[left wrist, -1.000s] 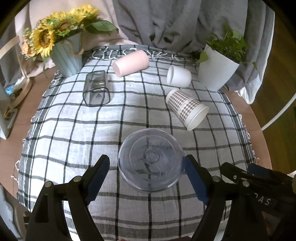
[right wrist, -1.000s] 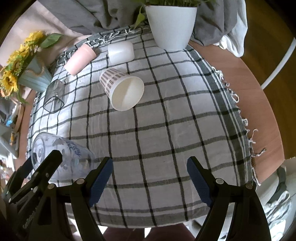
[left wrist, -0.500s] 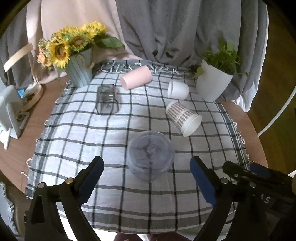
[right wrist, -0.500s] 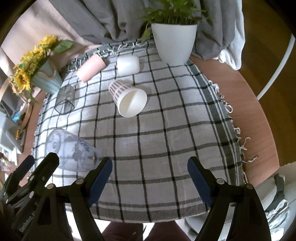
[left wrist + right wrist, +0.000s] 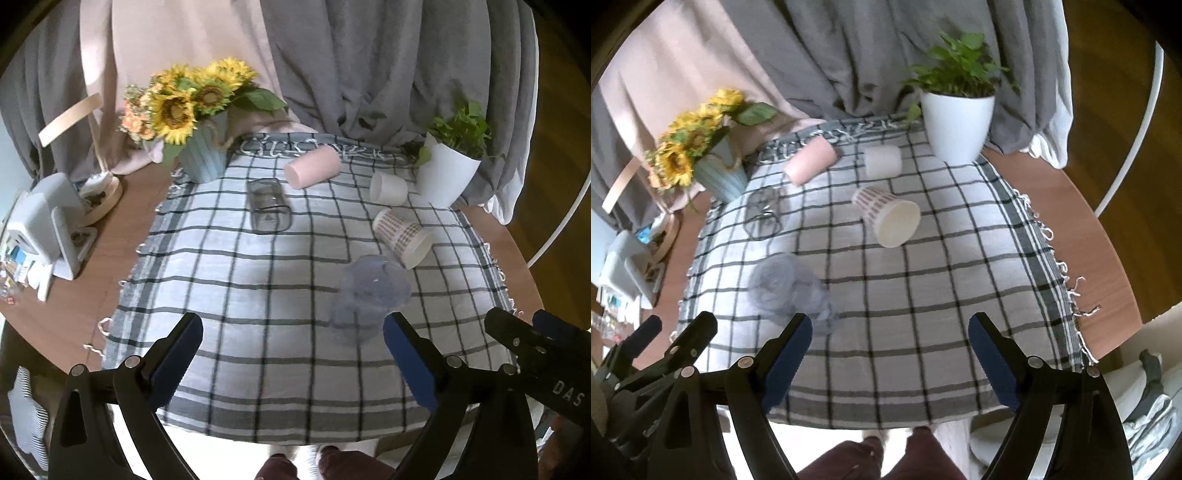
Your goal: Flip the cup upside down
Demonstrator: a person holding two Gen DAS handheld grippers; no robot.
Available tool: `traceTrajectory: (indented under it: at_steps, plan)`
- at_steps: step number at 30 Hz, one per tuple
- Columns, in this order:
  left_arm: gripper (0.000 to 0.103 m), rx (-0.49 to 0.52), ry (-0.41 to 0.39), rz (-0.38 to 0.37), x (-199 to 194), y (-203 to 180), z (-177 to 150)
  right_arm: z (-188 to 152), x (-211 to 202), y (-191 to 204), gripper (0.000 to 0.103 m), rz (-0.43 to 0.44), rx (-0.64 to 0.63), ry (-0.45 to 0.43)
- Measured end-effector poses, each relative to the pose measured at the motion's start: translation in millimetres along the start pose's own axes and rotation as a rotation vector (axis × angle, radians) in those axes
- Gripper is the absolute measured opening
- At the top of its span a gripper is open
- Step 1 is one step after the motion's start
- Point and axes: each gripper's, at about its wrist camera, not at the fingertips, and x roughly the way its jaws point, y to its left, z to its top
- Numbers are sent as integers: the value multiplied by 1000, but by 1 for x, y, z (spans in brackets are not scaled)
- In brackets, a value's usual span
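In the left wrist view, the left gripper (image 5: 293, 345) is hanging above the near edge of the checked tablecloth (image 5: 240, 266) with its jaws spread wide and nothing between them. The clear plastic cup (image 5: 369, 295) is standing on the cloth bottom-up, ahead of the gripper and toward its right finger, apart from both blue pads (image 5: 408, 365). Just beyond it, the checked paper cup (image 5: 402, 234) is lying on its side with its mouth facing the camera. Farther back, a clear glass (image 5: 267, 208), a pink cup (image 5: 312, 170) and a small white cup (image 5: 388, 188) are all lying on their sides. A vase of sunflowers (image 5: 192, 122) is sitting at the cloth's far left corner, and a potted plant (image 5: 448, 166) at the far right. Part of the right gripper (image 5: 539, 354) is showing at the right edge.

In the right wrist view, the right gripper (image 5: 890, 345) is also holding its jaws wide apart and is gripping nothing. The clear plastic cup (image 5: 786, 286) is appearing blurred, standing bottom-up just past the left finger's pad (image 5: 786, 356). The checked paper cup (image 5: 888, 216) is lying farther back near the middle of the tablecloth (image 5: 942, 280), with the pink cup (image 5: 810, 162), the small white cup (image 5: 882, 160) and the clear glass (image 5: 762, 214) behind it. The potted plant (image 5: 955, 114) is standing at the far right and the sunflowers (image 5: 698, 147) at the far left. The left gripper (image 5: 665, 354) is showing at the lower left.
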Motion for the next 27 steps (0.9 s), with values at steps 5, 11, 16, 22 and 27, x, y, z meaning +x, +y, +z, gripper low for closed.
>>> traceTrajectory:
  at_steps: [5,11,16,22,27]
  plan:
    - [102,6,-23,18,-11,15,-2,-10,-13,22,89,11,-24,-40]
    - [103,17,-39,13,-21,28,-6,-21,-26,38,92,20,-25,-78]
    - [103,39,-35,6,-23,31,-8,-27,-31,47,92,9,-22,-86]
    - [103,51,-45,6,-25,34,-9,-31,-34,51,92,-2,-12,-90]
    - [103,51,-46,1,-25,35,-9,-31,-36,53,92,-10,-12,-95]
